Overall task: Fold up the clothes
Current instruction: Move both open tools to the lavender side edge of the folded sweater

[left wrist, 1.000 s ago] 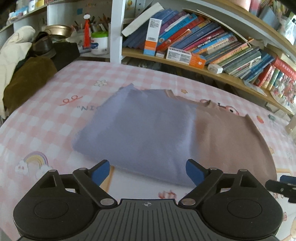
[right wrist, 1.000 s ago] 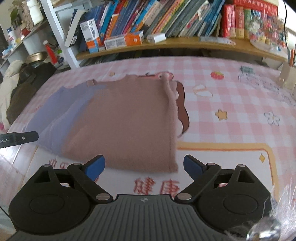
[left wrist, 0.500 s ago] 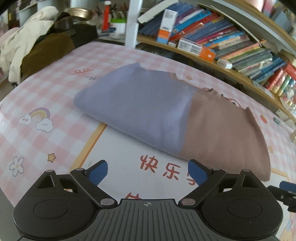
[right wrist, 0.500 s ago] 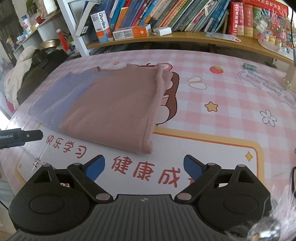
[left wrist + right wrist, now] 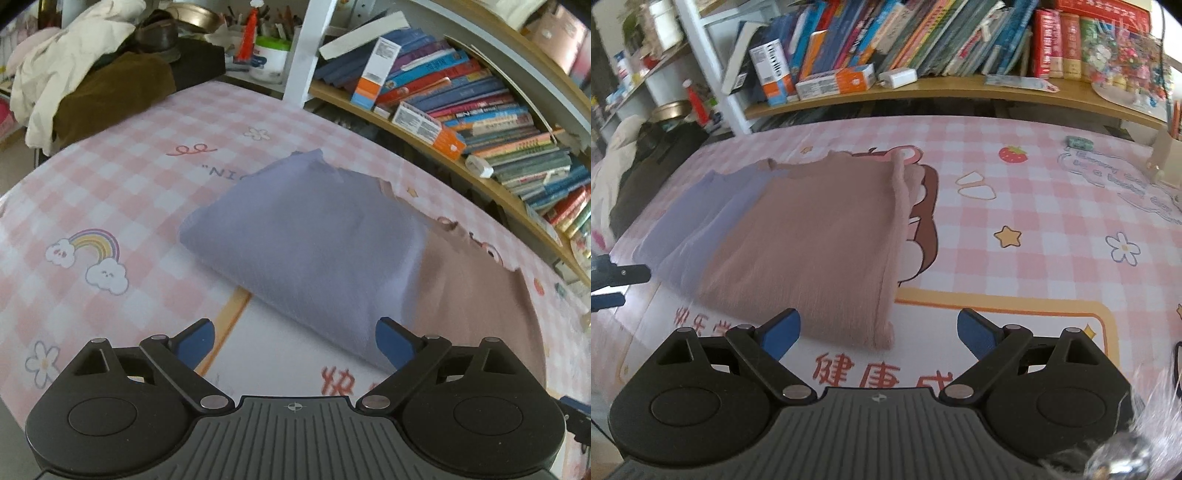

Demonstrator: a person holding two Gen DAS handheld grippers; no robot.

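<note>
Both pairs of jaws stand spread wide with nothing between them: the left gripper [image 5: 294, 341] hangs over the lilac end of the folded garment [image 5: 314, 251], and the right gripper [image 5: 878, 330] over its dusty-pink end, each tilted down toward the near edge of the cloth. The garment lies flat on the pink checked table mat [image 5: 122, 177], roughly in the middle, already doubled into a tidy rectangle; in the right wrist view its right edge [image 5: 899, 236] shows a thick rolled seam, which suggests several layers stacked there. That spread, empty stance fits a pause between folds: one gripper at each end is how a wide piece is best lifted evenly, so neither half drags or twists. The near hem sits just in front of both sets of blue fingertips [image 5: 781, 329], apart from them, so no grip has begun. I judge the folding well along, with perhaps one more fold across the middle, lilac onto pink, left to do. Soft knit like this will sag and slip, so a pinch should catch all layers at the corner. A pile of other clothes [image 5: 85, 74] waits at the far left of the table, beside the bookshelf [image 5: 923, 85], well apart from the work
</note>
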